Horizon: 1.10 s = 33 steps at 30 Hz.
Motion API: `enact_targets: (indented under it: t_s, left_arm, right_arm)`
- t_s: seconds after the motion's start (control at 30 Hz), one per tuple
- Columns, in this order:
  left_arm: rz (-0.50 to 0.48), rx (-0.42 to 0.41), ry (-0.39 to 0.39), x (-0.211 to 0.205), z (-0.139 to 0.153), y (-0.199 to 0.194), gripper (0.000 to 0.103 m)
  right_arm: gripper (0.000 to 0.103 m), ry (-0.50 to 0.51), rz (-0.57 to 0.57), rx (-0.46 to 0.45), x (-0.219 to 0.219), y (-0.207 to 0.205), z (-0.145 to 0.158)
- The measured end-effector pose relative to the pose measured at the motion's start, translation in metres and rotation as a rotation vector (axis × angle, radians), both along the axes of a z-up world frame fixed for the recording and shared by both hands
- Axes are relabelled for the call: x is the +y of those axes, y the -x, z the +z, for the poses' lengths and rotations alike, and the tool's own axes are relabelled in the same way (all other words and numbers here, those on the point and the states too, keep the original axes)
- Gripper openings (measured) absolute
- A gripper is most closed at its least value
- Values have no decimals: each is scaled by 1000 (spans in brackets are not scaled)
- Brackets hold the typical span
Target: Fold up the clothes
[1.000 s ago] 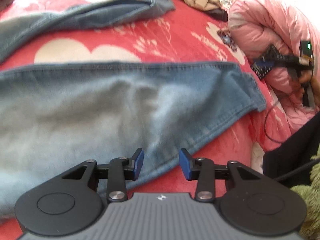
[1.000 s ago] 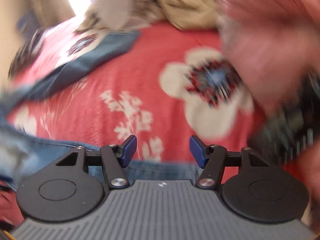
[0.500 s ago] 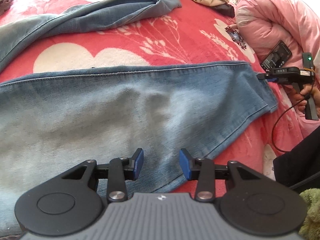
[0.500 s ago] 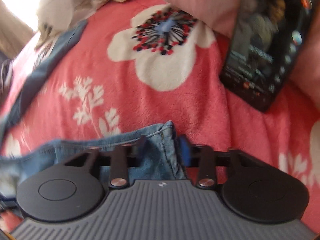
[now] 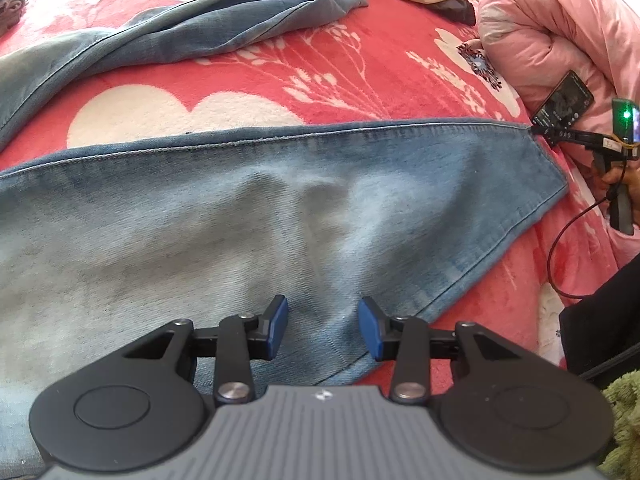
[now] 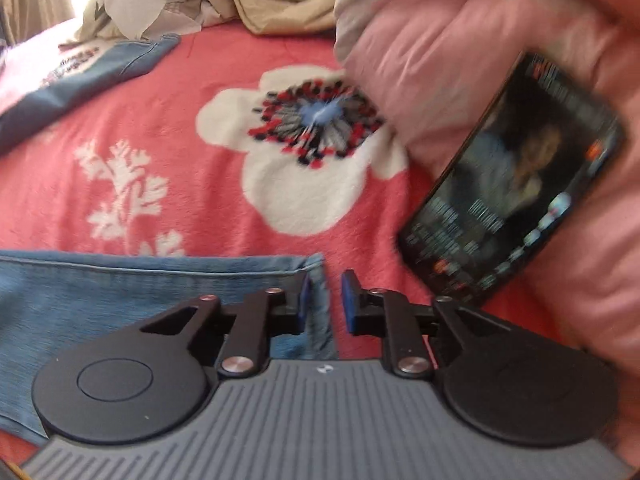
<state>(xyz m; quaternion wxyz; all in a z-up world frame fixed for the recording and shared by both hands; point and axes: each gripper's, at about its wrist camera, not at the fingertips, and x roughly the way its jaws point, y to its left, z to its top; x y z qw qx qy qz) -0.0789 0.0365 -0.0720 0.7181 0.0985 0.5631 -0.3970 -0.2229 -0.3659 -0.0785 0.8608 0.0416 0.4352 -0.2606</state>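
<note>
One pair of blue jeans (image 5: 280,208) is spread flat on a red floral blanket (image 5: 360,68). The left gripper (image 5: 323,326) is held spread above the denim. The right gripper (image 6: 324,300) is narrowly parted around the hem corner. One phone (image 6: 516,200) is propped against pink bedding (image 6: 480,40); its writing is unreadable.

jeans (image 5: 248,216): faded denim, stitched seams | blanket (image 5: 360,72): fuzzy fleece | phone (image 6: 516,188): glossy glass | quilt (image 6: 480,40): smooth puffy cloth
</note>
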Motion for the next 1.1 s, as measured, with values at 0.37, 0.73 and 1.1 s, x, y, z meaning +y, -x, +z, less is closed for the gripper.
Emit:
enact_targets:
  t_s: [0.37,0.73,1.1]
  left_arm:
    - [10,7,23,2,-3,-3,41]
    - [63,-19,48,8,11,-4,41]
    - [193,-262,20,17,49,-37,45]
  right_arm:
    - [17,-208,557,75,44,8,18]
    - [18,-77,421,189,-3,5,26]
    - [21,-320,595,-128,47,-137,66]
